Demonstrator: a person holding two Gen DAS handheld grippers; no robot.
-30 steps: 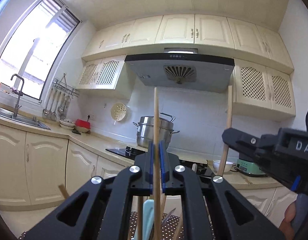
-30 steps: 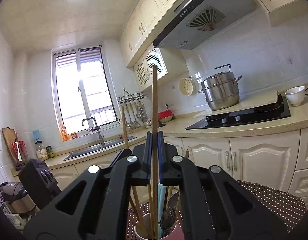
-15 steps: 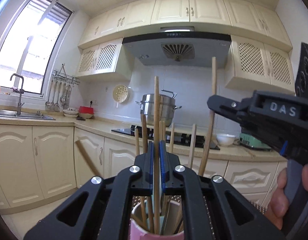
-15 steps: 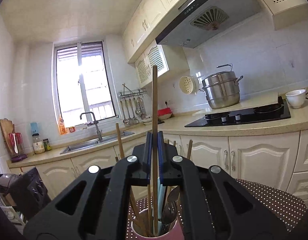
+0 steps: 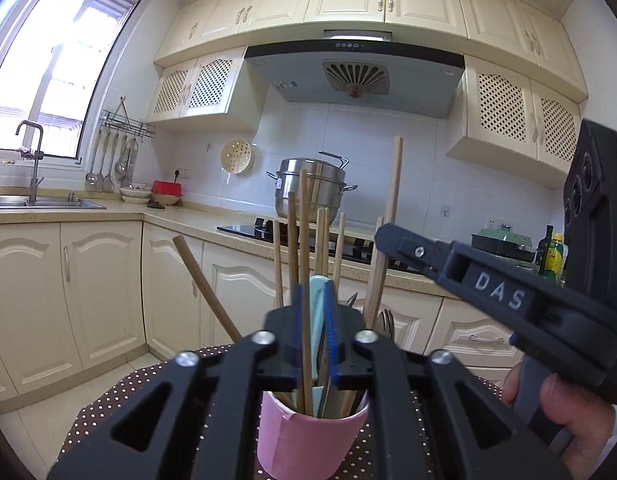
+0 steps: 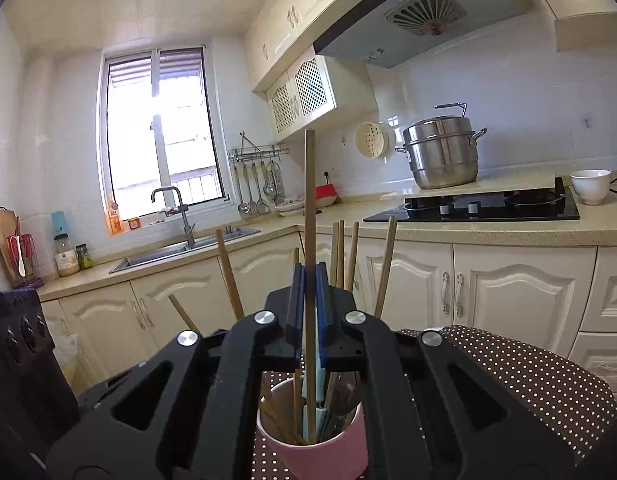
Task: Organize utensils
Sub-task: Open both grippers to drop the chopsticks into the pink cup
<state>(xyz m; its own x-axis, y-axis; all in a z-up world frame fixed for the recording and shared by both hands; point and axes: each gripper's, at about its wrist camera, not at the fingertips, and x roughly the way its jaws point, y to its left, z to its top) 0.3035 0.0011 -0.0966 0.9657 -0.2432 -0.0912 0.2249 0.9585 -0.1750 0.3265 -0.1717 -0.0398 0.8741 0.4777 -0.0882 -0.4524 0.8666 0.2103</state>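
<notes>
A pink cup (image 5: 308,436) stands on a dotted brown cloth and holds several wooden chopsticks, a pale blue utensil and metal spoons. It also shows in the right wrist view (image 6: 320,454). My left gripper (image 5: 313,292) is open just above the cup, with a chopstick (image 5: 304,248) standing loose between its pads, its lower end in the cup. My right gripper (image 6: 307,280) is shut on a tall chopstick (image 6: 309,200) whose lower end is in the cup. The right gripper also shows in the left wrist view (image 5: 388,232), gripping that chopstick (image 5: 394,184).
The cloth-covered table (image 6: 528,376) carries the cup. Behind are cream cabinets, a counter with a black hob (image 6: 476,206), a steel steamer pot (image 6: 444,156), a white bowl (image 6: 590,186), a sink with tap (image 6: 176,216) and hanging ladles.
Both grippers have come down toward the cup with their chopsticks. The left pads have parted and its chopstick has dropped into the cup. The right gripper stays clamped.
</notes>
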